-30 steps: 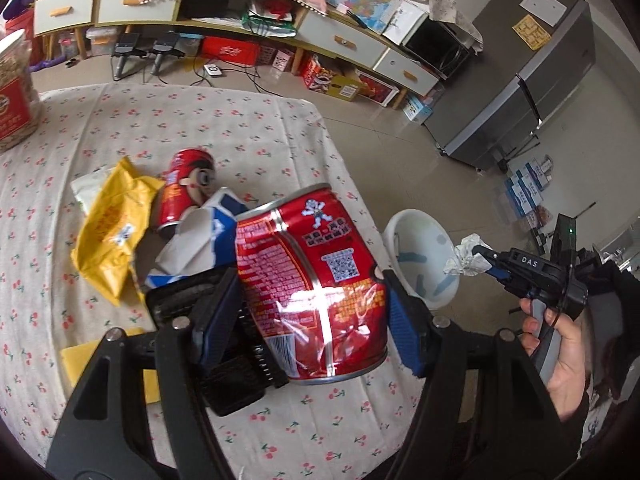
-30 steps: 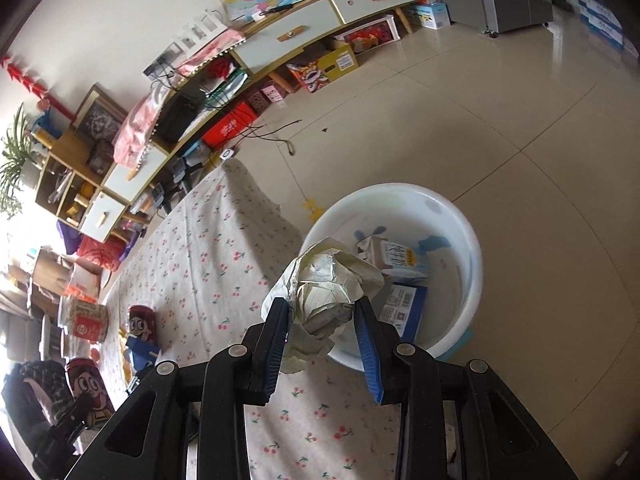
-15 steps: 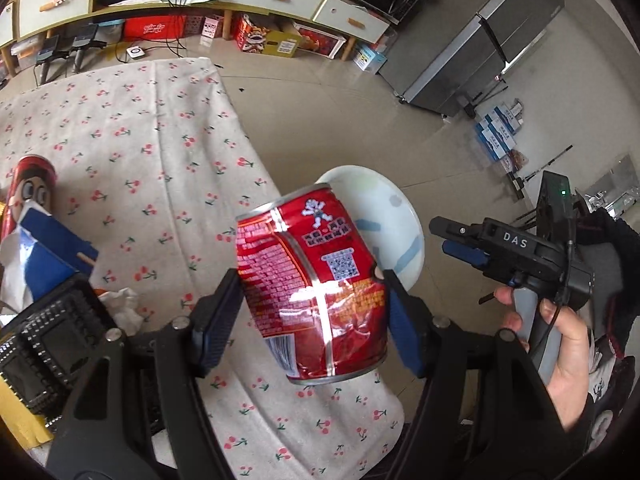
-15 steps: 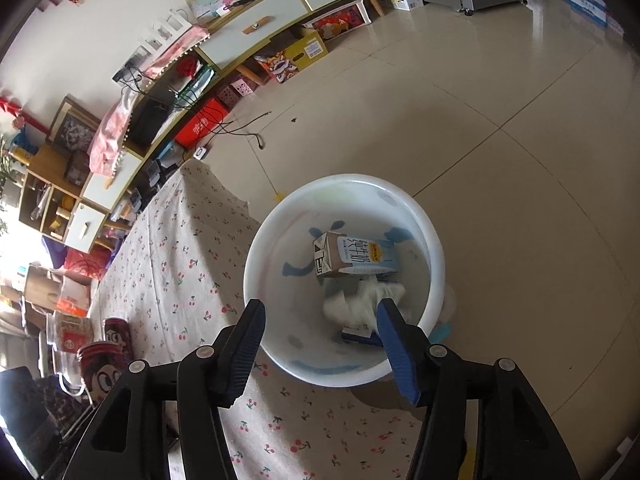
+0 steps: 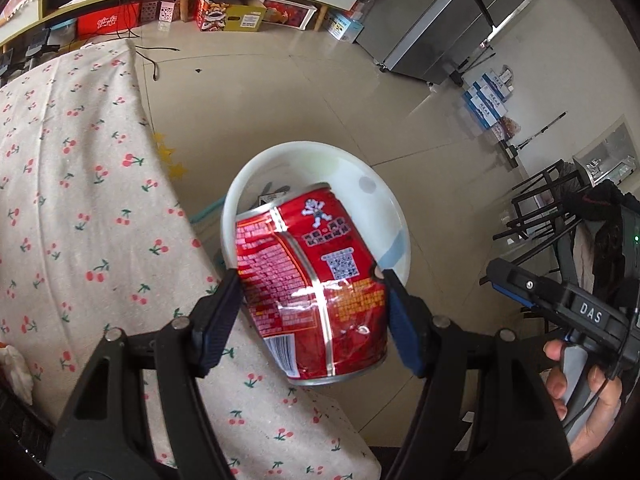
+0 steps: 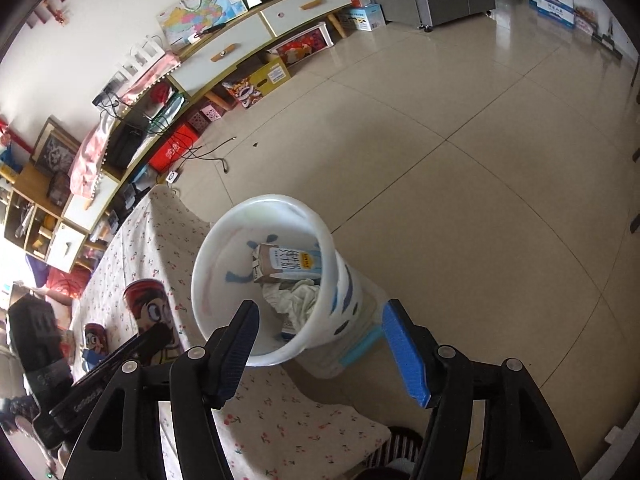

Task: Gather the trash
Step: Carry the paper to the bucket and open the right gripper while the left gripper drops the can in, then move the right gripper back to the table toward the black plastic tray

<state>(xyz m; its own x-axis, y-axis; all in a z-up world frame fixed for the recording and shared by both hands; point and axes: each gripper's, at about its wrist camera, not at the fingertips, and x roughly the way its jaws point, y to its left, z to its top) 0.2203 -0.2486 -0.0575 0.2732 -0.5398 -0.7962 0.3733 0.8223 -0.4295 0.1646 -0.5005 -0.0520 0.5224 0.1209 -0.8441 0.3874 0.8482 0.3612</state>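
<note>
My left gripper [image 5: 310, 308] is shut on a dented red can [image 5: 312, 280] and holds it tilted above the white trash bin [image 5: 394, 216], which stands on the floor beside the table. In the right wrist view the same can [image 6: 150, 308] shows at the left, left of the bin [image 6: 208, 256]. My right gripper [image 6: 320, 344] is open and empty, just in front of the bin's rim. Inside the bin lie a small carton [image 6: 286, 266] and crumpled white paper [image 6: 296, 298]. The right gripper's body [image 5: 560, 304] shows at the right of the left wrist view.
The table carries a cherry-print cloth [image 5: 72, 208]. A second red can [image 6: 95, 340] lies on it at the far left. A low cabinet with drawers [image 6: 240, 44] lines the far wall. A steel fridge [image 5: 460, 24] stands at the back. Tiled floor [image 6: 480, 184] lies beyond the bin.
My right gripper opened and dropped the crumpled paper into the bin, then drew back. My left gripper carried the red can off the table to above the bin.
</note>
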